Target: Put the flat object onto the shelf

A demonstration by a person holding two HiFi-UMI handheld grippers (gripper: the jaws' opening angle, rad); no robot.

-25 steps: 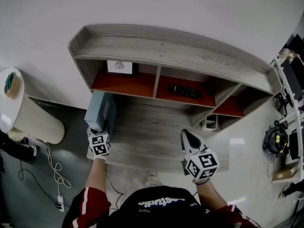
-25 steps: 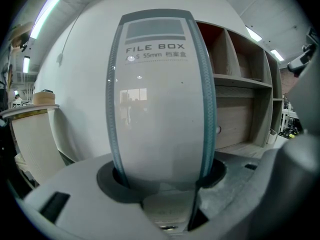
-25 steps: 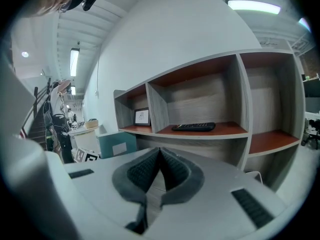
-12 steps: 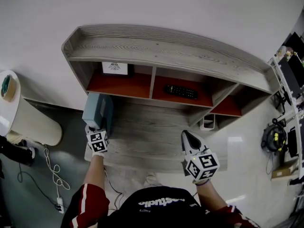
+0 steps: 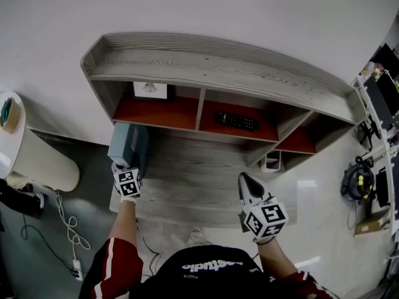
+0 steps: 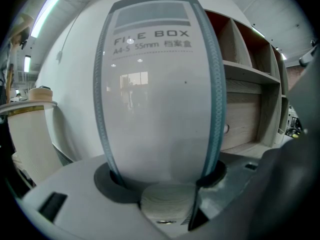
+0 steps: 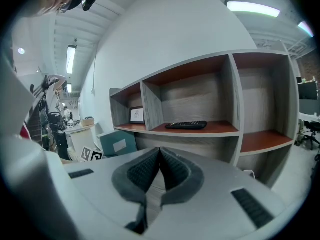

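Observation:
A flat teal file box (image 5: 128,145) stands upright on its edge in front of the shelf's left end, and my left gripper (image 5: 129,166) is shut on its near end. In the left gripper view the box's white labelled spine (image 6: 157,94) fills the space between the jaws of my left gripper (image 6: 160,176). The grey wooden shelf (image 5: 206,67) with red compartment floors stands against the wall. My right gripper (image 5: 247,179) hangs shut and empty over the low wooden platform. The right gripper (image 7: 159,154) looks toward the shelf (image 7: 235,91), with the box (image 7: 118,143) at lower left.
A black remote (image 5: 237,121) lies in the middle compartment and a framed picture (image 5: 150,90) stands in the left one. A white round table (image 5: 37,157) stands at the left, with cables (image 5: 68,223) on the floor. A small white holder (image 5: 274,161) and equipment (image 5: 361,182) are at the right.
My left gripper has edged a little toward the shelf with the file box in it. The right gripper has stayed in place.

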